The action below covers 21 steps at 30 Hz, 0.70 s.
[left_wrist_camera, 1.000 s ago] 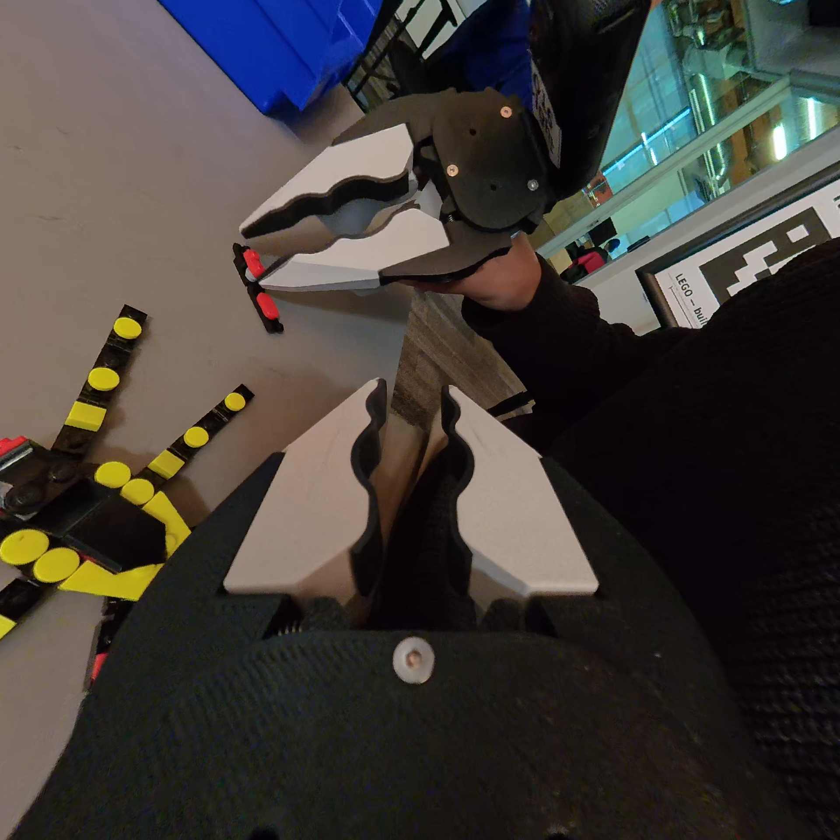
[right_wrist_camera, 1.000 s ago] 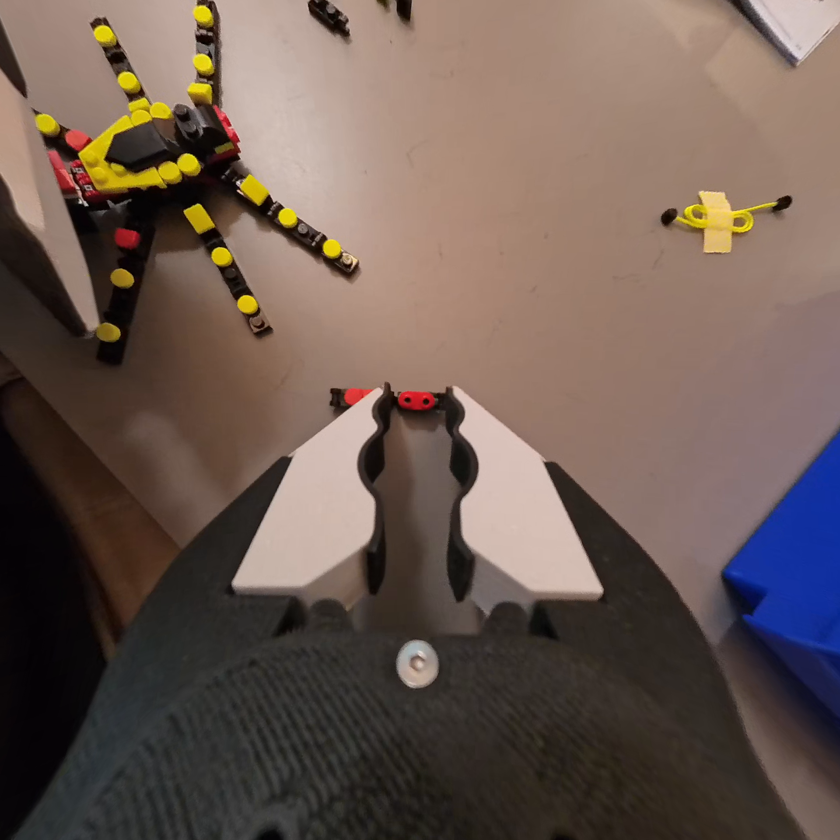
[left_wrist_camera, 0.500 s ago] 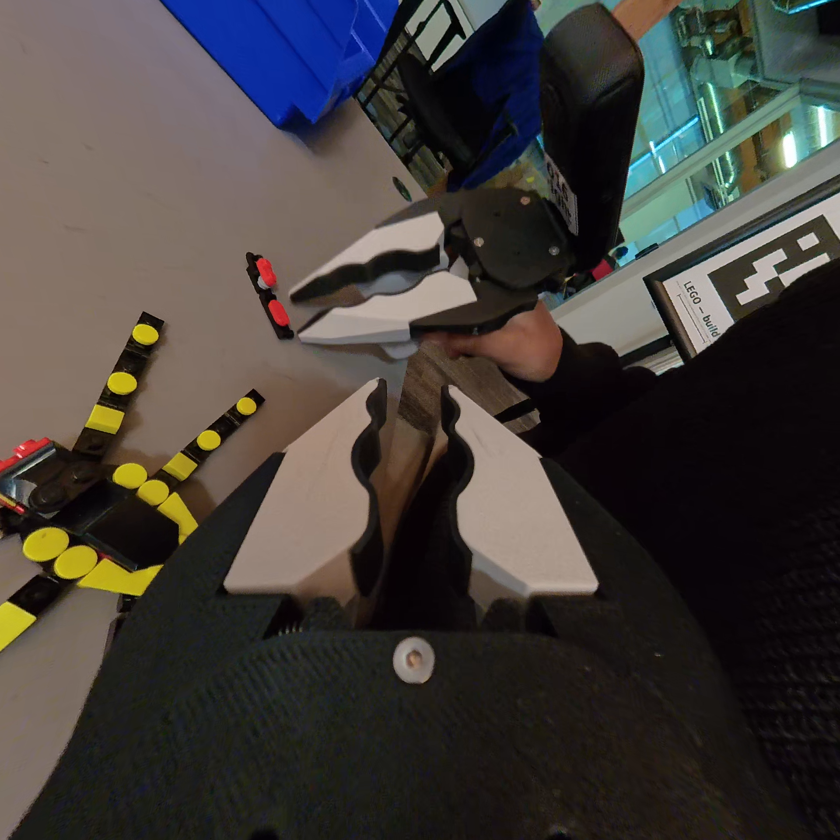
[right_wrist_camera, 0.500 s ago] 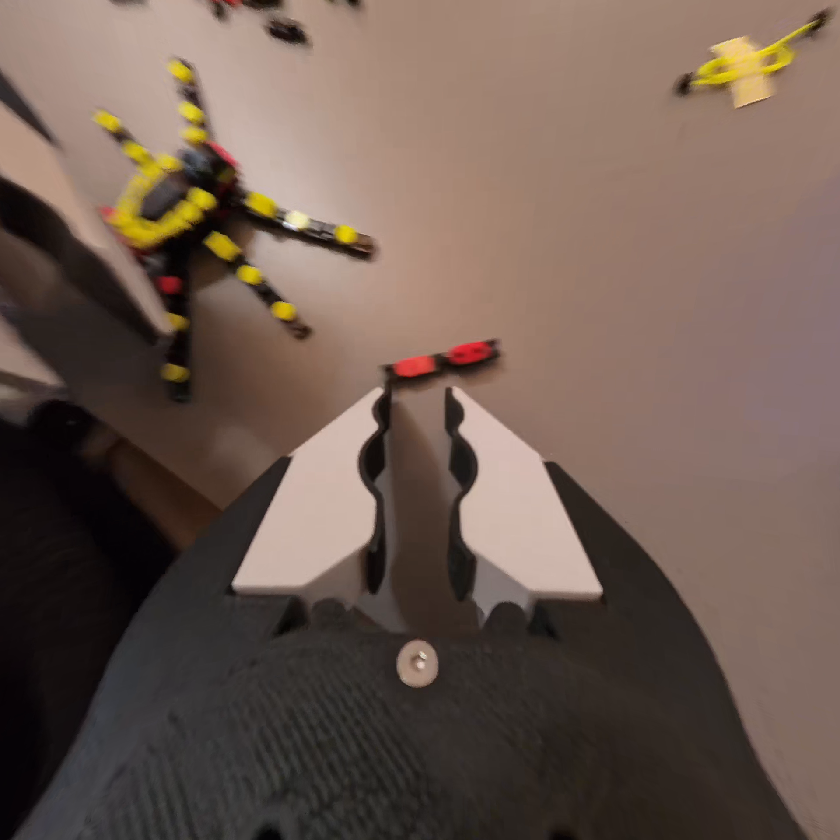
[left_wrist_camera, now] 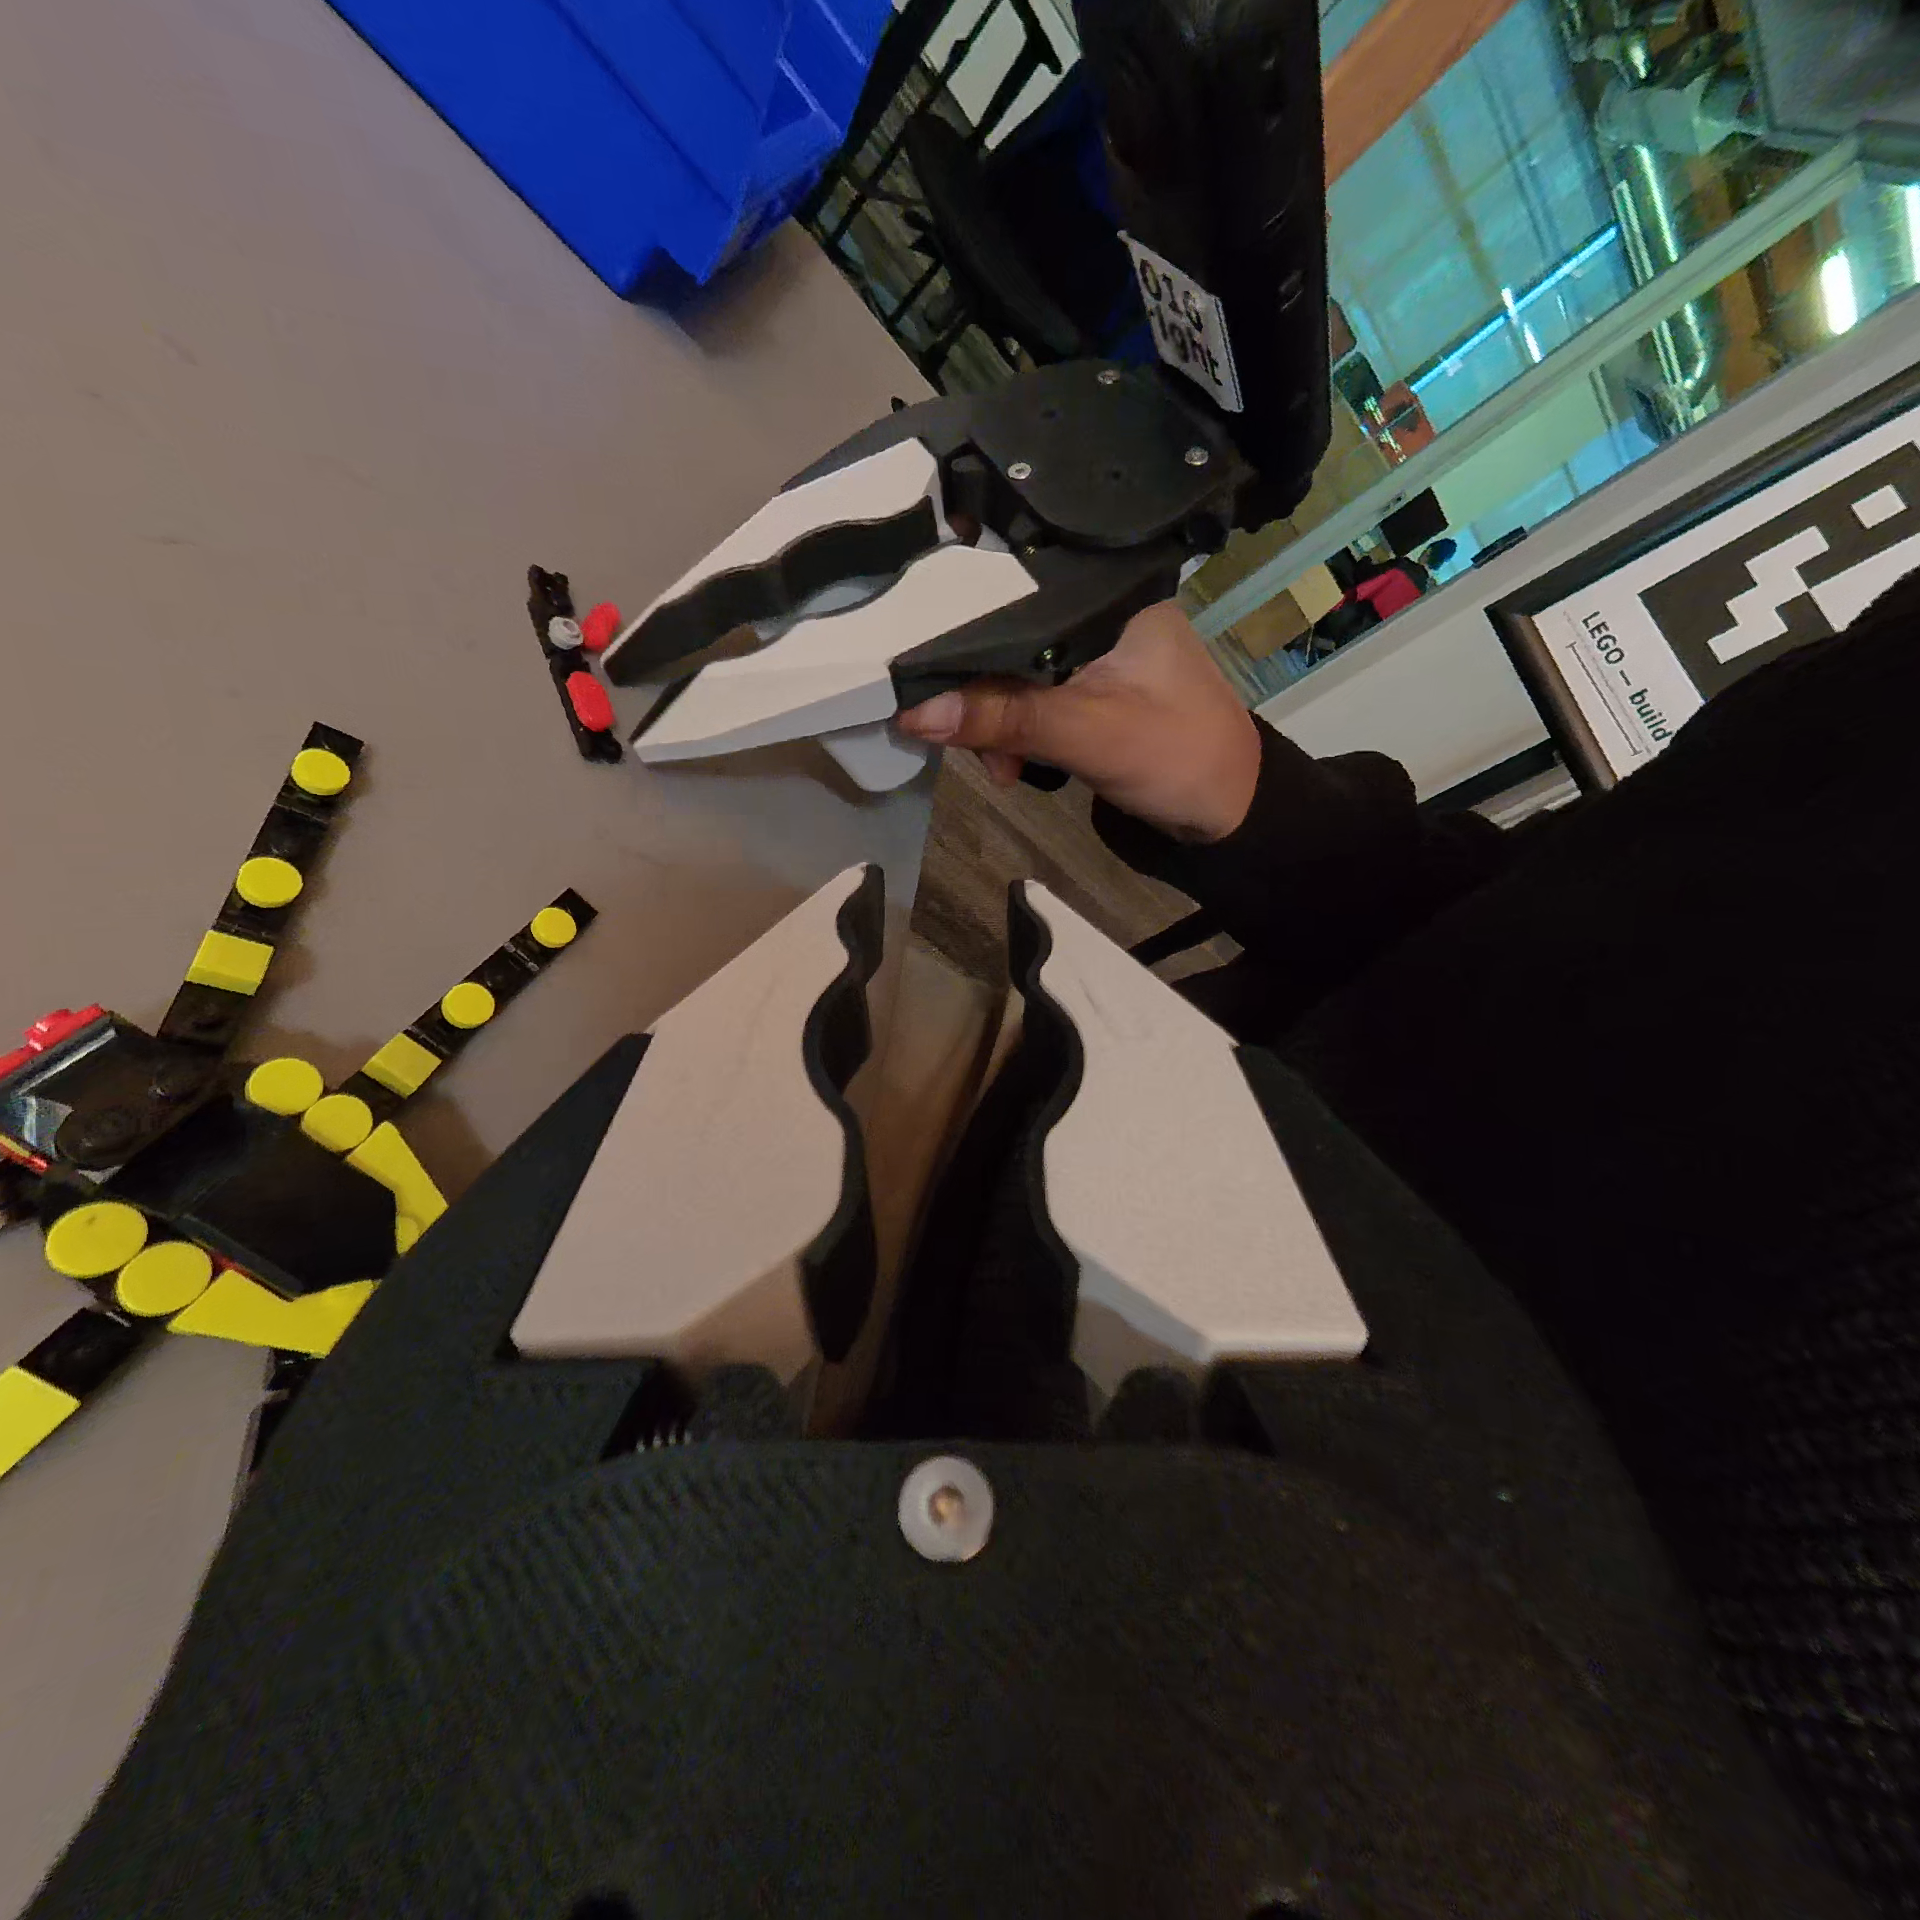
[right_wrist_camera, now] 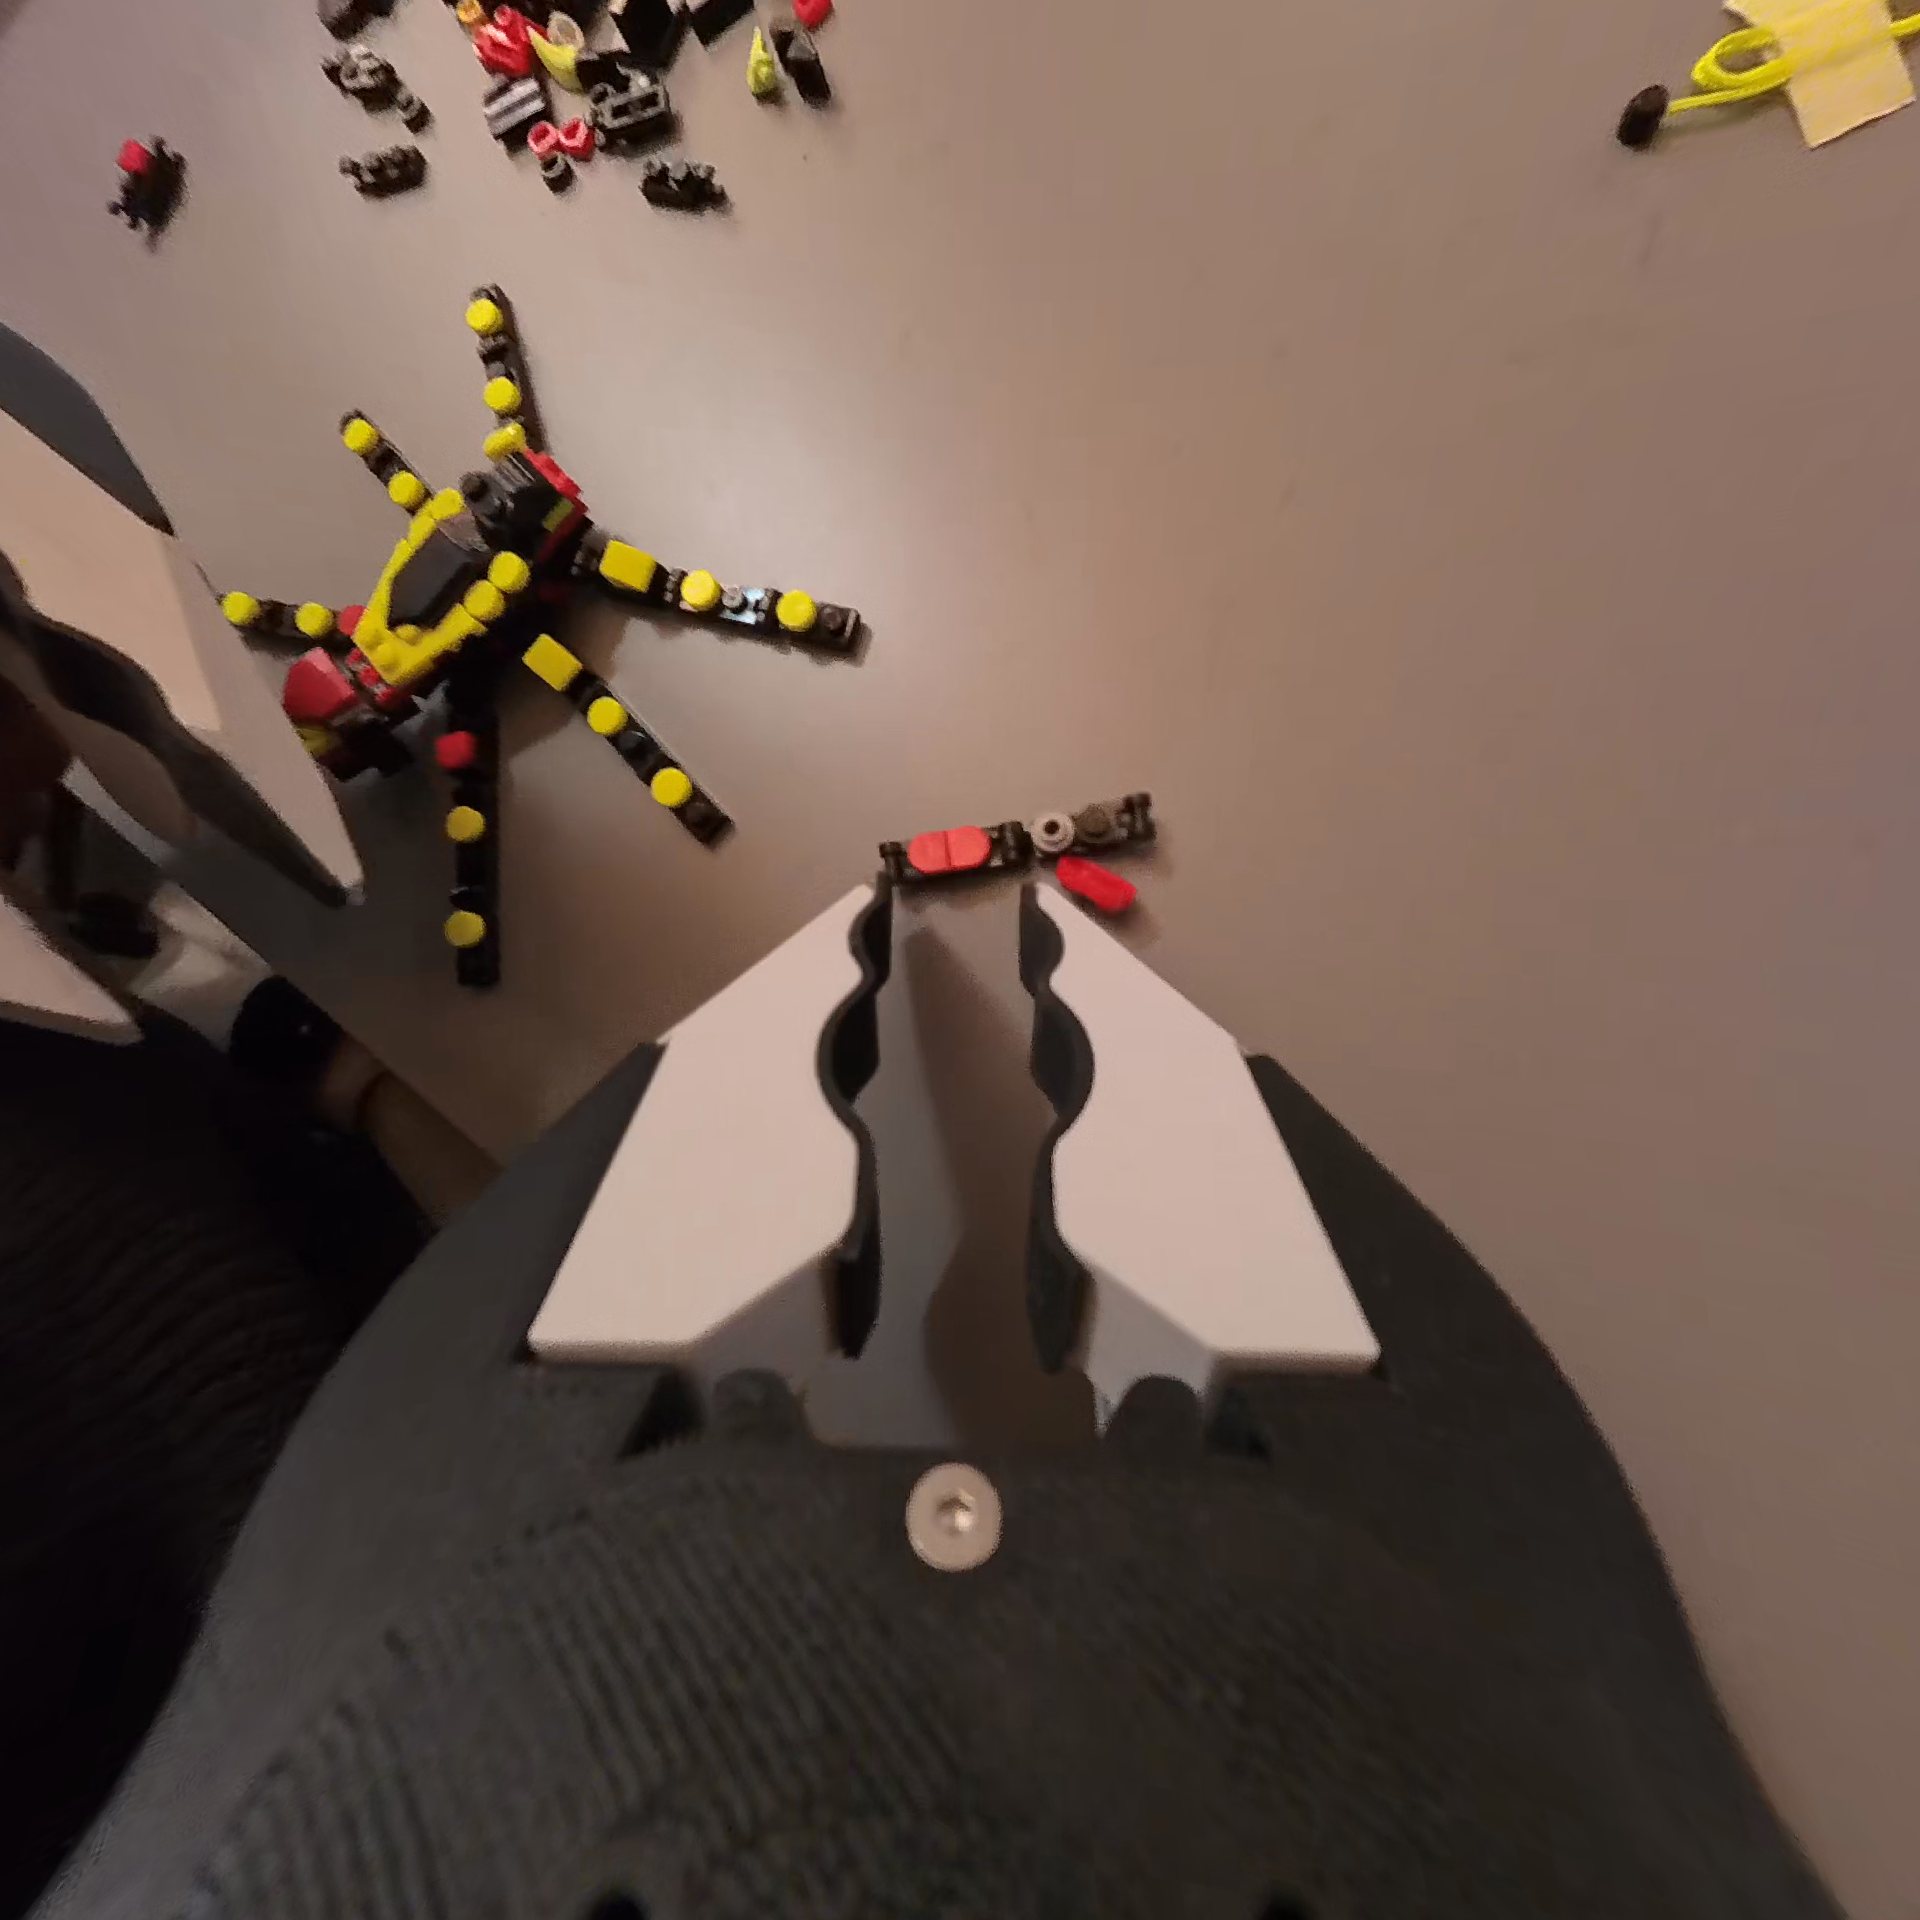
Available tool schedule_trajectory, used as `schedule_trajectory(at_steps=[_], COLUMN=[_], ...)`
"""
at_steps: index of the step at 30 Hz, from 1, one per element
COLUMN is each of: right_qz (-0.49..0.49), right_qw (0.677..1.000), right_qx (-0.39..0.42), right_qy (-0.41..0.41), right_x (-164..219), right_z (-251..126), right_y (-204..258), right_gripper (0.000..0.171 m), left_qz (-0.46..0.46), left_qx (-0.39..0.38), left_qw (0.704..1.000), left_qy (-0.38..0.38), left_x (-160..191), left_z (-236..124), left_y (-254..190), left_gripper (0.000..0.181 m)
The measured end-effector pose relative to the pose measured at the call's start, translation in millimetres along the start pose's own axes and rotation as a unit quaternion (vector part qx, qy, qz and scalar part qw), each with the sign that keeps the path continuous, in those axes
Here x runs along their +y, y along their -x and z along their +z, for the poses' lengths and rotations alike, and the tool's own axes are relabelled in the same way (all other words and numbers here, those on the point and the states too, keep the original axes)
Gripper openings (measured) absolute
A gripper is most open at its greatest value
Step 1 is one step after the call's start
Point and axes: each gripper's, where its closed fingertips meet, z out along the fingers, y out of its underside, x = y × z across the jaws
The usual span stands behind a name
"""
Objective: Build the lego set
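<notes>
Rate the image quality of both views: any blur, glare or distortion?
Right wrist view: slight motion blur softens the spider model and loose bricks; warm sheen on the table. Left wrist view: sharper, the right claw crisp; wide-angle bending at the edges; bright windows.

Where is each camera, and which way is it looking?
Left wrist view: sits on the left gripper, facing across the table edge toward the right gripper, the person's hand and a black sleeve.
Right wrist view: sits on the right gripper, looking down at the table, with the left gripper's fingers at the left edge.
Shared: the yellow-and-black lego spider and the small black strip with red pieces.
</notes>
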Motion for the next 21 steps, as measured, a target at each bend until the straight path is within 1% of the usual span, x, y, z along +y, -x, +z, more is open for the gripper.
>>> schedule_trajectory(at_steps=[1,3,7,10,13,16,21], right_qz=[-0.005,-0.009,0.001,-0.045,-0.104,-0.113,-0.127], right_qw=[1.000,1.000,1.000,0.999,0.993,0.993,0.992], right_qx=[0.010,0.027,0.010,0.024,0.046,0.022,0.015], right_qy=[0.004,0.008,0.005,-0.005,-0.022,-0.019,0.011], right_x=[2,4,5,0,-11,-11,-4], right_z=[-2,-6,-9,-16,-23,-17,-5], right_y=[-4,-12,-12,-18,-25,-22,-30], right_gripper=[0.021,0.024,0.023,0.020,0.022,0.022,0.020], left_qz=[0.001,0.000,0.002,0.001,0.001,0.002,0.013], left_qx=[0.000,0.001,-0.001,-0.002,-0.001,0.000,-0.005], left_qw=[1.000,1.000,1.000,1.000,1.000,1.000,1.000], left_qy=[0.001,0.003,0.003,0.002,0.002,0.005,0.007], left_x=[1,1,1,1,1,2,3], left_z=[0,1,1,1,1,2,2], left_y=[0,0,0,1,1,0,0], left_gripper=[0.021,0.021,0.021,0.021,0.021,0.021,0.021])
